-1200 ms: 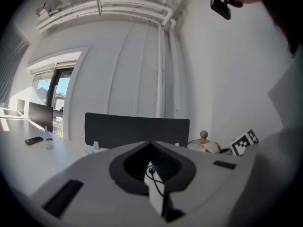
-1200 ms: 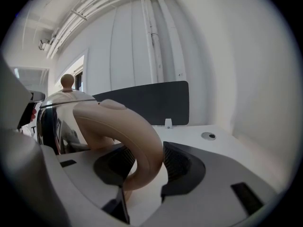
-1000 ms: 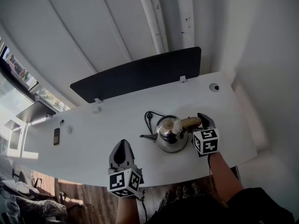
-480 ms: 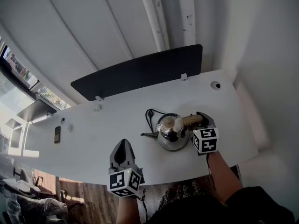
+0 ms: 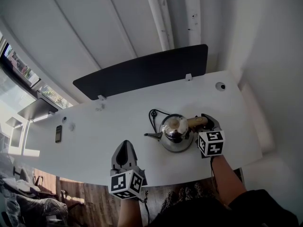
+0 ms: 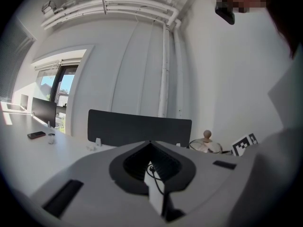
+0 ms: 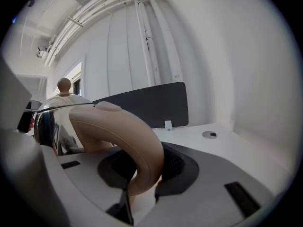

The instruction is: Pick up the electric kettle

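One electric kettle [image 5: 174, 132], steel with its knobbed lid on, stands on the white desk [image 5: 94, 145], right of centre and nearer the front edge than the dark partition [image 5: 142, 72] along the back. With the lid on, its inside cannot be seen. Its tan handle [image 5: 195, 122] points right, and the right gripper [image 5: 206, 123] has its jaws around it, closing on the handle, pads against its sides. The left gripper [image 5: 124, 145] is over the front edge, well left of the kettle, with its jaws together and nothing between them. A black cord [image 5: 154, 117] loops behind the spout. The desk lies bare leftward as far as a phone [image 5: 57, 133]; a cable grommet [image 5: 220, 86] sits near the back right corner.
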{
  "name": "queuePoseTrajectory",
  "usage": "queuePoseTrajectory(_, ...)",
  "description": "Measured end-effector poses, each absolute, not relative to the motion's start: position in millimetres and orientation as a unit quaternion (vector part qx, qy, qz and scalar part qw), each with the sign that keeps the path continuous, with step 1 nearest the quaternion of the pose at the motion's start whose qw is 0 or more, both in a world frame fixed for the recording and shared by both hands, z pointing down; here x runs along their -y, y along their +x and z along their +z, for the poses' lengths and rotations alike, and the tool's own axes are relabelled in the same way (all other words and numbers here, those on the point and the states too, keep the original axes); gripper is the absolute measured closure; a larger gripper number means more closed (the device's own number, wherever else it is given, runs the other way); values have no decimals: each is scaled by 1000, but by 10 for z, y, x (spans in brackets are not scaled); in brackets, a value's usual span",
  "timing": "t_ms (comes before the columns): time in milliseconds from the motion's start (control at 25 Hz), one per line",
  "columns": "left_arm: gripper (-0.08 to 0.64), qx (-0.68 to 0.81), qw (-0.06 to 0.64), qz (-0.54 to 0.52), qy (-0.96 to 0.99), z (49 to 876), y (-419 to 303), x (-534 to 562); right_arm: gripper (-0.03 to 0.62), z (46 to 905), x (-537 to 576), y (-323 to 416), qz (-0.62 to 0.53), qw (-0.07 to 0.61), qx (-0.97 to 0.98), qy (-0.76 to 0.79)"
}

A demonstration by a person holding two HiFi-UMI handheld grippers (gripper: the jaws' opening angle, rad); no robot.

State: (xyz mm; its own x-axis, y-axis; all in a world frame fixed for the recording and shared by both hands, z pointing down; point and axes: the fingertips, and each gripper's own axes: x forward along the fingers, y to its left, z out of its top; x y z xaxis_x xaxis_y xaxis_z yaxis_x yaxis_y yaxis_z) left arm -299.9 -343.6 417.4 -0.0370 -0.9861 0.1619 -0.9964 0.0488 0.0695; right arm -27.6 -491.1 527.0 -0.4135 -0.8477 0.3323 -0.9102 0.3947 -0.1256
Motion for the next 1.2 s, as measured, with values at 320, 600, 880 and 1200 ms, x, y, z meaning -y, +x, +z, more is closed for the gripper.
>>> queuePoseTrajectory(320, 558, 722, 87, 33, 686, 4202, -3041, 3470, 483, 5210, 4932, -258, 142, 105, 827, 534)
queuePoseTrajectory(600, 558, 721, 85, 26, 688, 4186, -3051, 3460, 483, 5154, 4896, -201, 160, 94, 819, 544)
queuePoseTrajectory(880, 558, 719, 85, 18, 690, 4139, -3067, 3401, 482, 4809, 4833, -140, 155, 78, 816, 552)
queuePoseTrajectory(1200, 558, 712, 81, 6, 697, 4036, -3034, 3171, 480, 4311, 4456, -17, 168, 66, 810, 558)
